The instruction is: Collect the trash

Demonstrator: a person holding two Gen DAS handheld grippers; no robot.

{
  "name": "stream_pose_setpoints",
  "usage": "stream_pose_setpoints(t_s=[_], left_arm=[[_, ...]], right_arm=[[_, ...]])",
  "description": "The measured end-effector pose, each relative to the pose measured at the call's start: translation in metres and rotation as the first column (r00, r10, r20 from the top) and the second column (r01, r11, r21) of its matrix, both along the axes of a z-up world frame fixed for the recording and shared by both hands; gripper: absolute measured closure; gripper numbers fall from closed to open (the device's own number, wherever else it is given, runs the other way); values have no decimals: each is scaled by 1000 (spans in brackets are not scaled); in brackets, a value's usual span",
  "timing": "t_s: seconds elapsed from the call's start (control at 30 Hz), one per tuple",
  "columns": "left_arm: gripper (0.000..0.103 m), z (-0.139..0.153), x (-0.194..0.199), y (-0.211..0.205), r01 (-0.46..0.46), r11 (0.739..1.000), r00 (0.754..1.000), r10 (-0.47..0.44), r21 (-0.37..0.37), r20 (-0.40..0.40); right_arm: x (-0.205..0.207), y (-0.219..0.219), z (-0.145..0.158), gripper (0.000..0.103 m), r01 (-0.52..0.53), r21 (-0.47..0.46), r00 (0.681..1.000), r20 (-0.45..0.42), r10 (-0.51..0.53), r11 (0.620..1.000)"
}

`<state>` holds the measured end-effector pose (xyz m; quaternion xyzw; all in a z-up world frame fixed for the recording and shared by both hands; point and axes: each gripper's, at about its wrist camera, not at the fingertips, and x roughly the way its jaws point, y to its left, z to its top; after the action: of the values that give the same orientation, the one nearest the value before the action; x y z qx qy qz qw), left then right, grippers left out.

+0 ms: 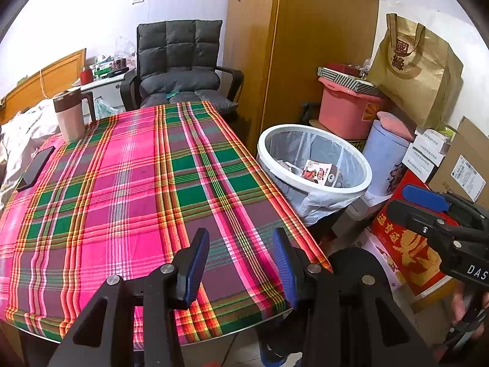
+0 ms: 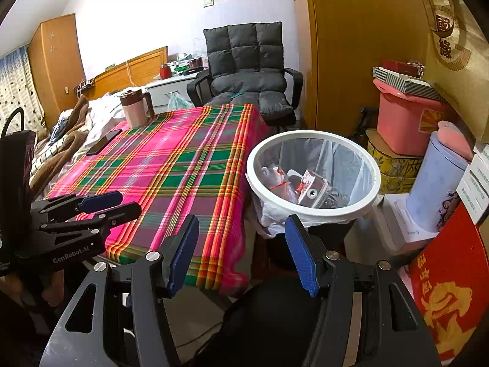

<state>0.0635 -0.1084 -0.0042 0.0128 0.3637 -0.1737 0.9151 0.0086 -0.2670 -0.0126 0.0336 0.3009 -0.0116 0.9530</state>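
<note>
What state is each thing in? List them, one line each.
left claw: open, empty
right claw: open, empty
trash bin: upright beside the table, lined, trash inside
mug: upright on the tablecloth, lid on
phone: flat near the table's edge, screen dark
tablecloth: spread flat, no trash on it
wardrobe door: shut

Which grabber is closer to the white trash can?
The right gripper; it points at the trash can just ahead. The left gripper hangs over the plaid table's near edge, further away.
</note>
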Motion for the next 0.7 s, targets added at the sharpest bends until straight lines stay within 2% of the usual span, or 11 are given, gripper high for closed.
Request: stream_pose_setpoints(t_s=[0.7], left_arm=[[60, -3, -1, -1, -5, 1000, 1000, 5, 11, -2]], right_arm=[[1, 1, -1, 43, 1, 0, 1000, -3, -1, 1000]])
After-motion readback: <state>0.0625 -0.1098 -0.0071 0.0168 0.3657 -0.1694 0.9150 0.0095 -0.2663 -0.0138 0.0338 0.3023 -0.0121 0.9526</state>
